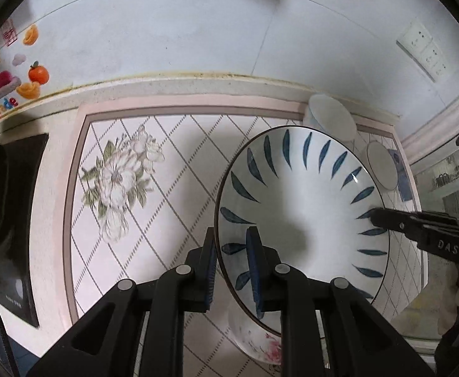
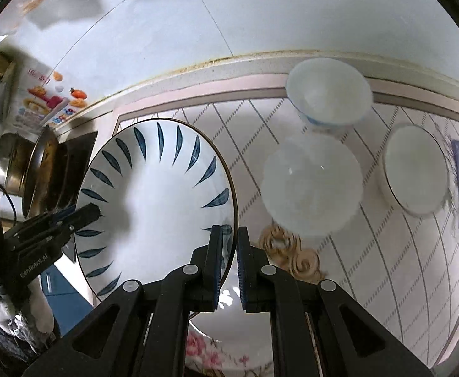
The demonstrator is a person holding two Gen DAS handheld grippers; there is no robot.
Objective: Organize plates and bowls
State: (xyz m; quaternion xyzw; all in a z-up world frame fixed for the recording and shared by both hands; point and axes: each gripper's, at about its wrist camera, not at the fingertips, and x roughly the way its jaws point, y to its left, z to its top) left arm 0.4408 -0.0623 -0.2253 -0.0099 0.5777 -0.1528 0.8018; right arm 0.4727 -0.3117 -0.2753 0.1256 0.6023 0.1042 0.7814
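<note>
Bowls (image 2: 328,91) on patterned counter mat (image 2: 402,267)

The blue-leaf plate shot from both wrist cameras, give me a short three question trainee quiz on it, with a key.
1. True or false: only one tool grips the white round plate with blue leaf marks.
2. Which dish shows beneath that plate: A, a white dish with pink flowers; B, a steel pot; C, a glass jar?
3. How many white bowls stand on the tiled mat to the right of the plate in the right wrist view?

Key
1. False: the left tool and the right tool each clamp its rim, on opposite sides.
2. A, the white dish with pink flowers.
3. Three: white bowl with blue base, wide white bowl, gold-rimmed white bowl.
</note>
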